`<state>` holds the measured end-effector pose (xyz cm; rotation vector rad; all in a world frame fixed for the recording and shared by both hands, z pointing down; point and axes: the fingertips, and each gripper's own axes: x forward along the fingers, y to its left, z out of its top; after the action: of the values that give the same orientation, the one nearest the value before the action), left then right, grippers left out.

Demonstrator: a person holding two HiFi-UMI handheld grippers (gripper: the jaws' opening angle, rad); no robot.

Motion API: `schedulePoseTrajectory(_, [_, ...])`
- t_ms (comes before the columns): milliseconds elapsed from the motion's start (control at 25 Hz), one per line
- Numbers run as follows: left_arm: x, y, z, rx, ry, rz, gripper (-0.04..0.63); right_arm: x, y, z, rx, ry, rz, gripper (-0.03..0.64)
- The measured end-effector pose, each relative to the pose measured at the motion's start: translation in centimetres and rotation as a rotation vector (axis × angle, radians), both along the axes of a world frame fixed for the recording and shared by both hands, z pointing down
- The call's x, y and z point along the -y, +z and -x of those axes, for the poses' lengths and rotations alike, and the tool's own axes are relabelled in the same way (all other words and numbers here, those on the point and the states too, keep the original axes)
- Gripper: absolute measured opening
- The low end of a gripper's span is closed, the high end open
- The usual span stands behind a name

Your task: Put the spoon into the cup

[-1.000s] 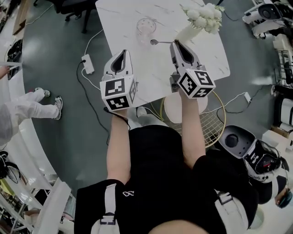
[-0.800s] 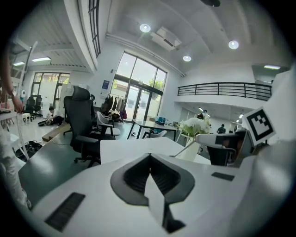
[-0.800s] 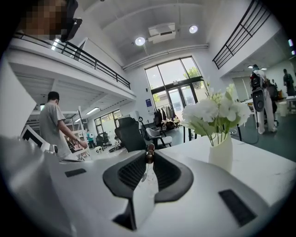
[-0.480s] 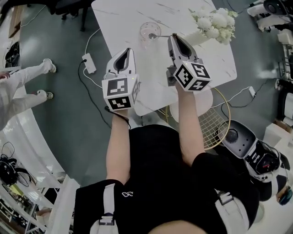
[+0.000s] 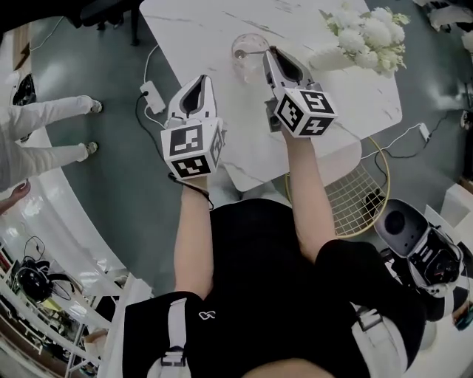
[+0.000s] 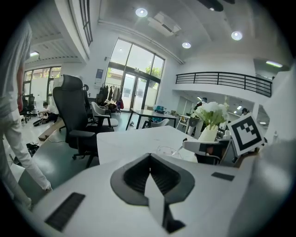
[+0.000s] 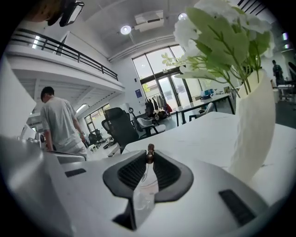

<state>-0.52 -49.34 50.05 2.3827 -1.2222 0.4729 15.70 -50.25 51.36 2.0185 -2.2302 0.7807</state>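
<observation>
A clear glass cup (image 5: pixel 247 53) stands near the front edge of the white marble table (image 5: pixel 222 22). My right gripper (image 5: pixel 268 52) is shut on the handle of the spoon (image 5: pixel 257 52), whose bowl end reaches left over the cup's mouth. In the right gripper view the handle's tip (image 7: pixel 150 149) pokes up between the shut jaws. My left gripper (image 5: pixel 199 79) hangs shut and empty over the table's front left edge, left of the cup. From the left gripper view the cup (image 6: pixel 168 151) sits just left of the right gripper (image 6: pixel 207 147).
A white vase of white flowers (image 5: pixel 366 33) stands right of the cup, close to the right gripper. A wire chair (image 5: pixel 347 196) sits under the table's near edge. A power strip (image 5: pixel 154 97) and cables lie on the floor. A person's legs (image 5: pixel 44 118) stand at left.
My right gripper has carried the spoon left, from beside the cup to over its mouth. The left gripper has barely moved. The person at left has walked on.
</observation>
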Motion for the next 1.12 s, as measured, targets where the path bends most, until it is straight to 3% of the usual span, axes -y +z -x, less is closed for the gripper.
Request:
schedulePoseTrajectory(440, [1.7,1.3,-0.1,-0.004,0.012,0.025,0.017,0.9,2.1,1.3,-0.042,-0.033,0.076,0.054])
schedulePoseTrajectory(720, [1.7,1.3,-0.4,-0.007,0.021,0.029,0.017,0.8,2.6,0.4,-0.072,-0.002,0.116,0.060])
schedulePoseTrajectory(1120, [-0.9,0.3,-1.8,-0.028,0.030,0.006,0.017,-1.5,0.3,-1.5,-0.093,0.021,0.068,0.069])
